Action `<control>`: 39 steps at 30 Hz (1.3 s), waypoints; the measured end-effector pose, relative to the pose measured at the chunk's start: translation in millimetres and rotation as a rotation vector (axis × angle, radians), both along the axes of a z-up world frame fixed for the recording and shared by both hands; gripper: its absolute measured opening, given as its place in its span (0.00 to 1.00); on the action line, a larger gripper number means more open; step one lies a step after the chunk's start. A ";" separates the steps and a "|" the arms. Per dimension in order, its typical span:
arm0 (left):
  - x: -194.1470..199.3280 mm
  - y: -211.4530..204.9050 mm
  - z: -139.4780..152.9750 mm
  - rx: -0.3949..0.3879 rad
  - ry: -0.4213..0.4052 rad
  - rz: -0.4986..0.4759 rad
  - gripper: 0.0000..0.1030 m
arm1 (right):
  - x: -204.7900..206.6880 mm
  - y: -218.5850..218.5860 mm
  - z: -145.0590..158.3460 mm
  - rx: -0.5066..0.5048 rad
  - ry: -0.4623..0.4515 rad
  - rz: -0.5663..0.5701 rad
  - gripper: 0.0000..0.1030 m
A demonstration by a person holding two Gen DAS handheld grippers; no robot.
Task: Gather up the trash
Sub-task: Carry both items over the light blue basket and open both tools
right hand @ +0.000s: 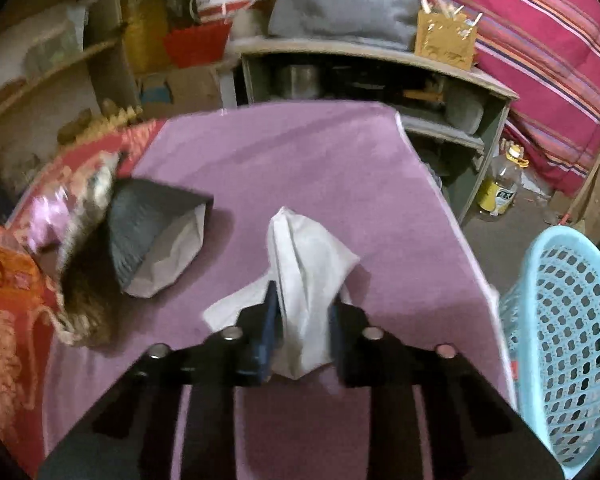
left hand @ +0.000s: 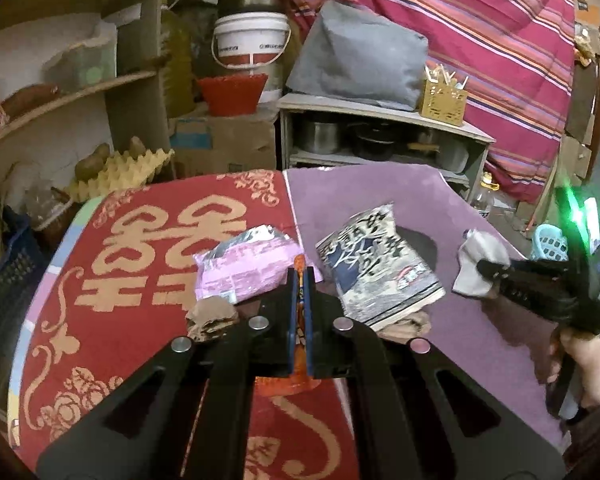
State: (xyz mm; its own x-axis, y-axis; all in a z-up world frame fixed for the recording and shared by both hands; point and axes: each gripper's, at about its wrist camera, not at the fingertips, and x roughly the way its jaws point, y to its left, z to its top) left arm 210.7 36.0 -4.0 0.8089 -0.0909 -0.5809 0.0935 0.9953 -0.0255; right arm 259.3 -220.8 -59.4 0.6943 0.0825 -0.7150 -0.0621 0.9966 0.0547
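My left gripper (left hand: 300, 280) has its fingers pressed nearly together on a thin orange wrapper (left hand: 300, 292), held edge-on between the blue pads; more of that wrapper hangs below the jaws. My right gripper (right hand: 302, 300) pinches a crumpled white tissue (right hand: 308, 264), which bulges up and out past the fingertips on both sides.

Trash not yet collected lies on the table (left hand: 380, 188): a pink packet (left hand: 244, 268) just left of the left gripper, a dark printed snack bag (left hand: 376, 264) just right of it, and a brown paper scrap (left hand: 210, 318) near the left gripper's left arm. The light-blue mesh basket (right hand: 568, 320) stands off the table's right edge, near the right gripper.

Risks, as I judge them:
- The tissue is soft and loosely gripped; a quick swing toward the basket could let it slip free short of the rim and land on the floor.
- The wrapper is held by a narrow strip. Its slick film may slide out if the jaws ease at all.
- The left gripper must cross the table to reach the basket, and its path passes the snack bag; a low carry could drag that bag off the edge.
- Both grippers heading for the basket together could collide.
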 end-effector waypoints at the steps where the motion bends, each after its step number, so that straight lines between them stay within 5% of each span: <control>1: -2.0 -4.4 4.0 0.006 -0.009 -0.004 0.01 | -4.4 -5.7 7.0 0.005 -0.021 0.000 0.21; 9: -10.0 -53.0 30.8 0.004 -0.064 -0.063 0.01 | -35.4 -68.9 48.2 0.042 -0.115 -0.052 0.20; 19: -10.8 -164.2 56.9 -0.008 -0.117 -0.236 0.01 | -71.5 -176.8 66.0 0.069 -0.163 -0.204 0.20; 27: -12.7 -264.3 48.5 -0.032 -0.114 -0.399 0.01 | -106.6 -265.8 64.2 0.132 -0.189 -0.366 0.20; 39: 6.8 -371.5 19.0 -0.028 -0.030 -0.528 0.01 | -118.3 -309.0 47.3 0.139 -0.172 -0.430 0.20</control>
